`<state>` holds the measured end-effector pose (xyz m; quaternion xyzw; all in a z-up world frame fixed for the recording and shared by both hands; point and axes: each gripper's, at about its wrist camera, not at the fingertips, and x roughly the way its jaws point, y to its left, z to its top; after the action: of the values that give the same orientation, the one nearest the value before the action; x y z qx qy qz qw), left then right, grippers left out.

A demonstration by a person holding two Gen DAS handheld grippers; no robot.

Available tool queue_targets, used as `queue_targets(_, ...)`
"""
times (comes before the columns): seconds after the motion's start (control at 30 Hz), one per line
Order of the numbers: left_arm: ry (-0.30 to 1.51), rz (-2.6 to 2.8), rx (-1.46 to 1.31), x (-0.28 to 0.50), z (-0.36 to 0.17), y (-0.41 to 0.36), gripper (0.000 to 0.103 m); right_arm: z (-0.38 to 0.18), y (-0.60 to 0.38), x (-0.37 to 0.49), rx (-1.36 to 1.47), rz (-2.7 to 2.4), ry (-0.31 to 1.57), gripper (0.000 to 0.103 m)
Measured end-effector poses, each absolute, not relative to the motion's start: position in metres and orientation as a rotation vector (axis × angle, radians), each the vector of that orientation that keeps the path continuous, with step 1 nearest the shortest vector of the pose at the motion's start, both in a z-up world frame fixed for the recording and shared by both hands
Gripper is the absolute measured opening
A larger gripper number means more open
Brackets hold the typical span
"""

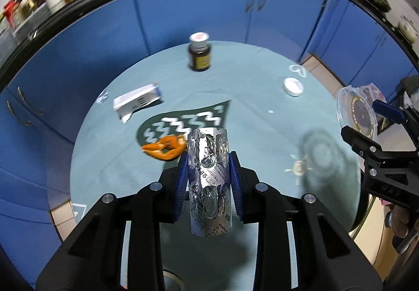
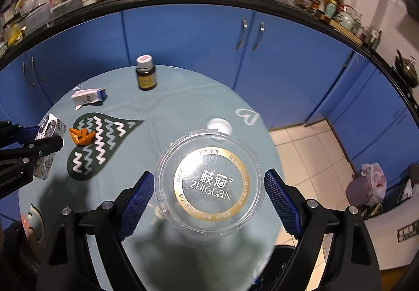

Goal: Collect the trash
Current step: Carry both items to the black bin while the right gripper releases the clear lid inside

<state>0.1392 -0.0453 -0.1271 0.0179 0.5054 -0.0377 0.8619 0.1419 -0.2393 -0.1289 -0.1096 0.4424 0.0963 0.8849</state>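
Both tools carry trash above the worktop (image 1: 262, 86).
Left tool (image 1: 209, 162) is clamped on a foil blister pack (image 1: 209, 181); right tool (image 2: 209, 194) grips a clear round lid (image 2: 208, 182). Beyond lie orange peel (image 1: 165, 149), a carton (image 1: 137, 102) and a brown bottle (image 1: 199, 52).

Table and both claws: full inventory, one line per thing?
blister pack: 1, silver foil, clamped in left claw
clear lid: 1, transparent with gold ring, held between right claw's pads
brown bottle: 1, white cap, far edge of table
carton: 1, white and blue, lying far left
orange peel: 1, orange, on dark heart patch
small white cap: 1, right of centre
table: 1, round, light blue cloth
left claw: black, blue pads
right claw: black, blue pads
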Motion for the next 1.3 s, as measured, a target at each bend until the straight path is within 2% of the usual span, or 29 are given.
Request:
queue_targets(0.4, 1.017, -0.172, 0.128, 0.124, -0.102, -0.119, 0.031, -0.111, -0.306, 0.100, -0.165, 0.115, 0.877, 0.083)
queue_targets(1.3, 0.970, -0.443, 0.339, 0.091, -0.089, -0.280, 0.031, -0.099, -0.438, 0.024, -0.011, -0.138, 0.849, 0.084)
